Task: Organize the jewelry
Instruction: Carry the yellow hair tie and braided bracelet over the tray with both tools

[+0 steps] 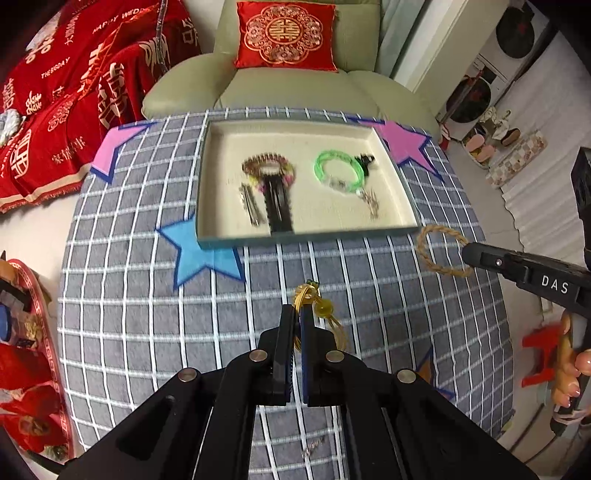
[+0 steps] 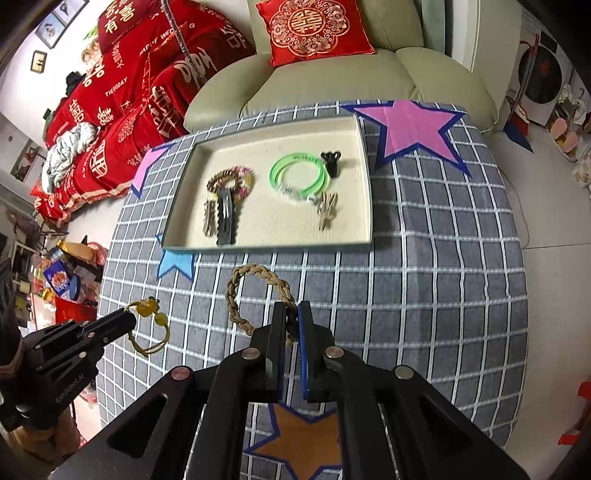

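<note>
My left gripper [image 1: 297, 314] is shut on a gold cord bracelet with an amber bead [image 1: 322, 309], held just above the table in front of the tray; it also shows in the right wrist view [image 2: 149, 325]. My right gripper [image 2: 292, 314] is shut on a tan braided bracelet [image 2: 251, 288], which also shows in the left wrist view [image 1: 439, 251]. A shallow cream tray [image 1: 400, 192] holds a beaded bracelet [image 1: 267, 164], black hair clips [image 1: 279, 206], a green bangle [image 1: 338, 170], silver pins [image 1: 249, 206] and a small black clip [image 1: 365, 162].
The round table has a grey checked cloth [image 1: 147, 314] with star patches, pink [image 1: 402, 142] and blue [image 1: 199, 254]. A pale green armchair with a red cushion [image 1: 286, 35] stands behind it. Red bedding [image 1: 62, 99] lies to the left.
</note>
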Action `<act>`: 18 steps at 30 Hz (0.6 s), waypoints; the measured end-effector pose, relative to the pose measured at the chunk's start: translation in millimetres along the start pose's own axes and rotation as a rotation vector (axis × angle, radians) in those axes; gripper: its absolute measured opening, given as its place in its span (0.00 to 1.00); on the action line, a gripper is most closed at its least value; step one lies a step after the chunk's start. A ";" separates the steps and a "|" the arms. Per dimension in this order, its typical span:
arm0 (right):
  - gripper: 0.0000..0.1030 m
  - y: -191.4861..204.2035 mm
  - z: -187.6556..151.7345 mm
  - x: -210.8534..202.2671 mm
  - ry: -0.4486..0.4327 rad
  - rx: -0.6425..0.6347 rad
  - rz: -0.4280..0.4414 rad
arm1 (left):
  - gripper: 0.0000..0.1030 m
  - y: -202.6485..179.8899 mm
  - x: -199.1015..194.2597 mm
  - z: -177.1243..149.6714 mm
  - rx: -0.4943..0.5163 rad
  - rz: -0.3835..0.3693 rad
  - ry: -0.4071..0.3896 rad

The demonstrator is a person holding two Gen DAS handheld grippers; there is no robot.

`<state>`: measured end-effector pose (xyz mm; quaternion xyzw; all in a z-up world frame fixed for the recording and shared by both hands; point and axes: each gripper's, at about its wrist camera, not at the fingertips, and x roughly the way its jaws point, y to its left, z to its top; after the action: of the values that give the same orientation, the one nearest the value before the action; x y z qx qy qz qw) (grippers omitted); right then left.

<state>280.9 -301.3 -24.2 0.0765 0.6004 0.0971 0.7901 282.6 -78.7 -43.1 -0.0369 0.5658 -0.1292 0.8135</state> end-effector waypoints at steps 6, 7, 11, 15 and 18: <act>0.06 -7.9 27.4 12.3 -0.003 0.006 0.013 | 0.11 5.2 10.0 33.9 -0.011 0.021 -0.030; 0.06 -8.5 31.9 14.7 -0.003 0.005 0.014 | 0.11 6.5 13.1 40.4 -0.016 0.024 -0.033; 0.06 -11.0 52.5 28.9 0.003 0.010 0.024 | 0.11 11.7 28.0 62.8 -0.038 0.039 -0.039; 0.06 -13.8 69.4 46.4 0.012 0.018 0.029 | 0.11 15.8 45.9 79.7 -0.040 0.068 -0.032; 0.06 -14.2 80.5 61.9 0.024 0.019 0.030 | 0.11 20.3 61.2 88.4 -0.040 0.091 -0.022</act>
<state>375.5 -300.2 -63.8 0.0917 0.6093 0.1042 0.7807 388.2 -82.2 -71.4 -0.0290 0.5604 -0.0802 0.8238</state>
